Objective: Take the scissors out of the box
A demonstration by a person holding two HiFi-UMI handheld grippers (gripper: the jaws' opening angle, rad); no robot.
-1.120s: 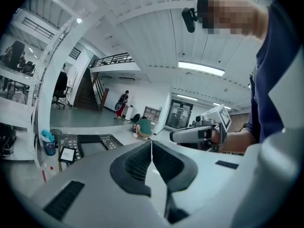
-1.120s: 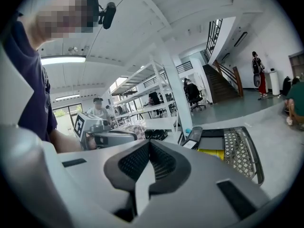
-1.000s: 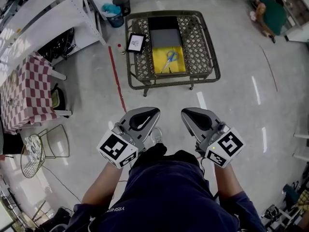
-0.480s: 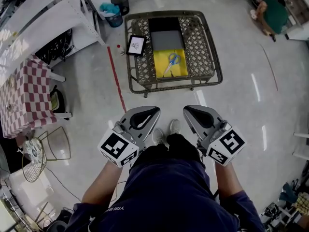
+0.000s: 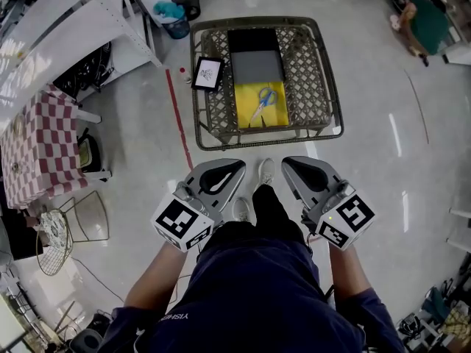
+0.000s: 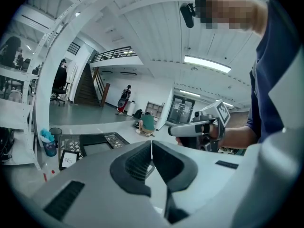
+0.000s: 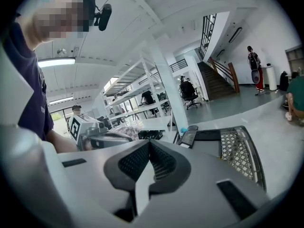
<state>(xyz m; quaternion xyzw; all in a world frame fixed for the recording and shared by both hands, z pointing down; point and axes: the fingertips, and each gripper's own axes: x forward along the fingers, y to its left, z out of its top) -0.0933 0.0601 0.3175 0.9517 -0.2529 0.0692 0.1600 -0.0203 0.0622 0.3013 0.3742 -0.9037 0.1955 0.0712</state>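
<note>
Nearest the camera, the person's dark blue shirt [image 5: 254,293] fills the bottom of the head view, with both forearms reaching forward from it. The left gripper [image 5: 237,169] and the right gripper [image 5: 288,163] are held side by side at about the same height over the pale floor [image 5: 368,168], well short of the table; each has its jaws pressed together with nothing between them, which each gripper's own view confirms. A light shoe [image 5: 266,170] shows between the two gripper tips. A red line [image 5: 177,116] runs along the floor to the left. Beyond stands a low wicker table [image 5: 310,72], and on it lies a yellow box [image 5: 277,115], open at the top, with a grey panel [image 5: 256,66] and a black one [image 5: 252,40] behind it. The scissors [image 5: 262,99], blue-handled, lie inside the yellow box, slanted across its floor, untouched by either gripper. A small framed card [image 5: 208,73] sits on the table's left edge. Farther off are a dark bin [image 5: 185,4], white shelving [image 5: 66,28], a red-checked cloth [image 5: 37,142], and a person in green [image 5: 425,22] crouched on the floor
</note>
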